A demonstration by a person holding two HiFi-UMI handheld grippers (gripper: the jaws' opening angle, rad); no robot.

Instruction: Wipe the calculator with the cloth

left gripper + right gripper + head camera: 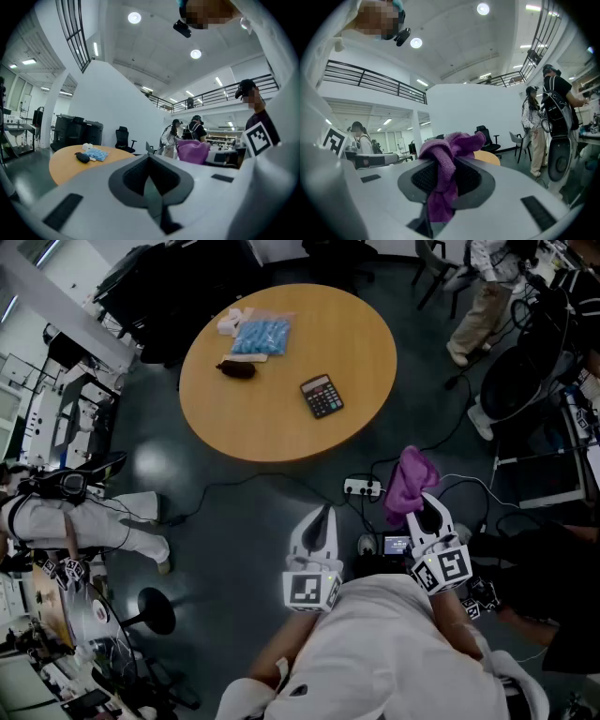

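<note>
A black calculator (322, 396) lies on the round wooden table (281, 423), right of its middle. Both grippers hang over the floor, well short of the table. My right gripper (424, 505) is shut on a purple cloth (410, 481), which bunches up out of its jaws; in the right gripper view the cloth (445, 176) hangs between the pads. My left gripper (323, 515) is shut with nothing in it, its jaws meeting in the left gripper view (151, 190). The calculator does not show in either gripper view.
A blue plastic bag (262, 335), a small dark object (236, 368) and a white item (230, 322) lie on the table's far left. A power strip (363, 487) and cables lie on the floor. People stand at the right (487, 292) and left (84, 521). An office chair (123, 139) stands beyond the table.
</note>
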